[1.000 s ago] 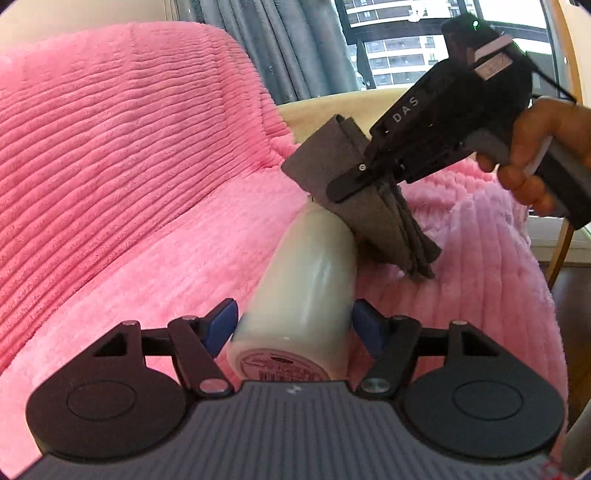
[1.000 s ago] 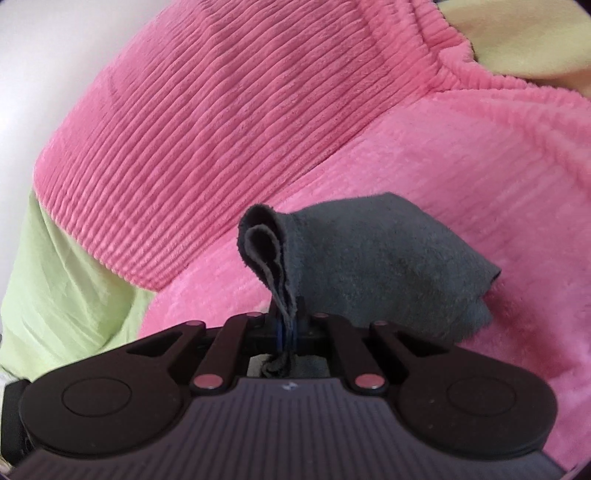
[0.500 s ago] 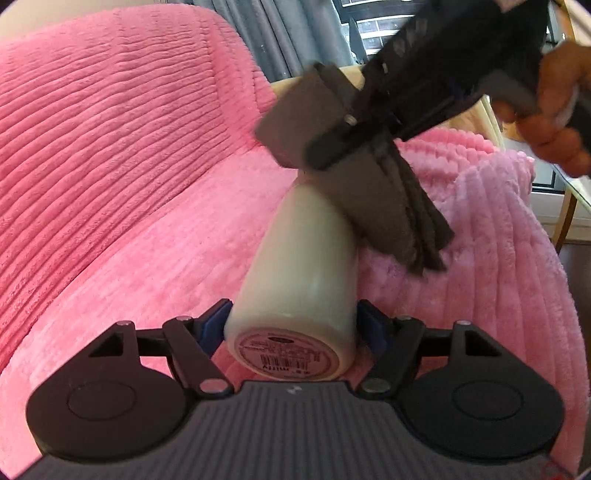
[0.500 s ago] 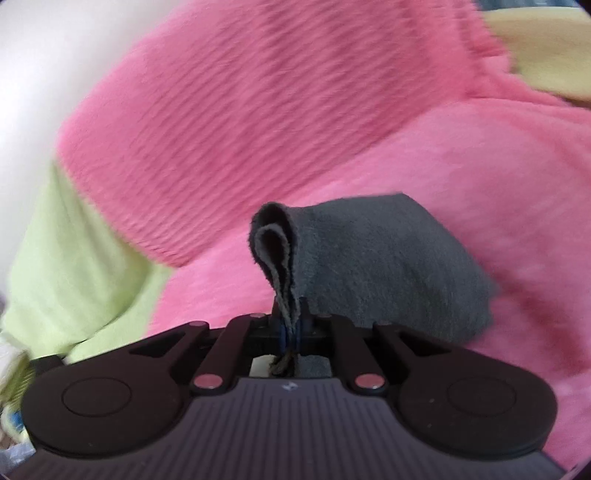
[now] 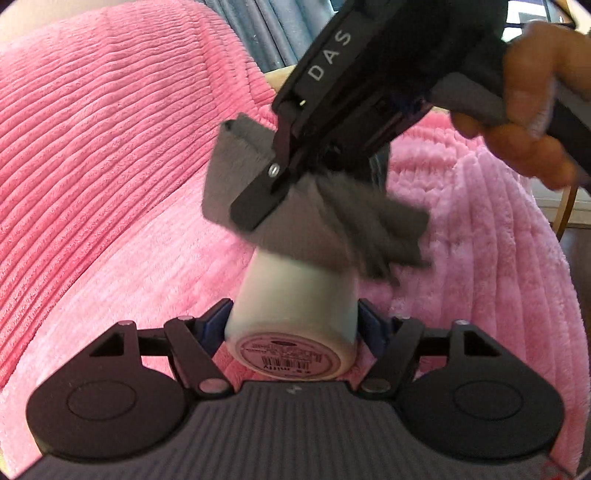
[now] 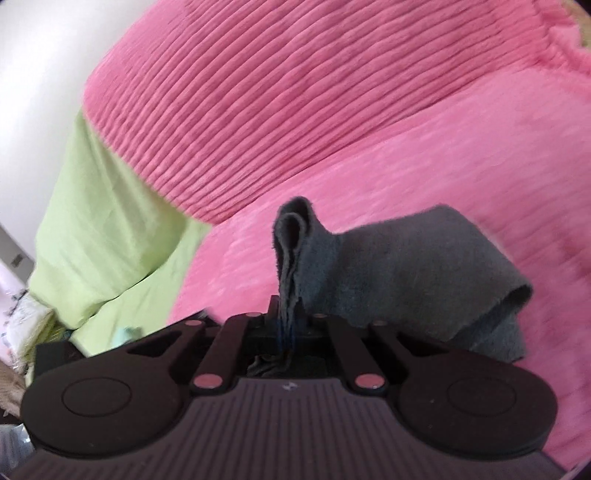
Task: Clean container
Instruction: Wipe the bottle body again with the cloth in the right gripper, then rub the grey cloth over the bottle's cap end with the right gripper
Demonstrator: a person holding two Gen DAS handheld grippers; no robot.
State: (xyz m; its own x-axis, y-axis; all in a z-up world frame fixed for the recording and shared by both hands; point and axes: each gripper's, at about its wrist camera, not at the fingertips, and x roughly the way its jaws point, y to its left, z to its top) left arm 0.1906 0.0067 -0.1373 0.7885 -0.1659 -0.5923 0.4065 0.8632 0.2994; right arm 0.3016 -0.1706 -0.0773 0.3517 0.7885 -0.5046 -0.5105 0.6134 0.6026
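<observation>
Both tongs clenched: left (image 5: 293,319) on container (image 5: 295,295), right (image 6: 286,325) on cloth (image 6: 406,273); container mouth hidden.

A pink ribbed plush blanket (image 5: 110,155) covers the seat and the backrest of a sofa and fills most of both views. Above the blanket's top edge, in the left wrist view, grey curtains (image 5: 266,26) hang, and to the right of them a window (image 5: 535,14) lets in daylight. A pale yellow strip of the sofa's own cover (image 5: 280,75) shows just under the curtains. At the blanket's right edge stands a wooden leg (image 5: 565,210) on a dark floor. In the right wrist view a light green cloth (image 6: 103,229) lies to the left of the blanket, below a white wall (image 6: 40,66).
</observation>
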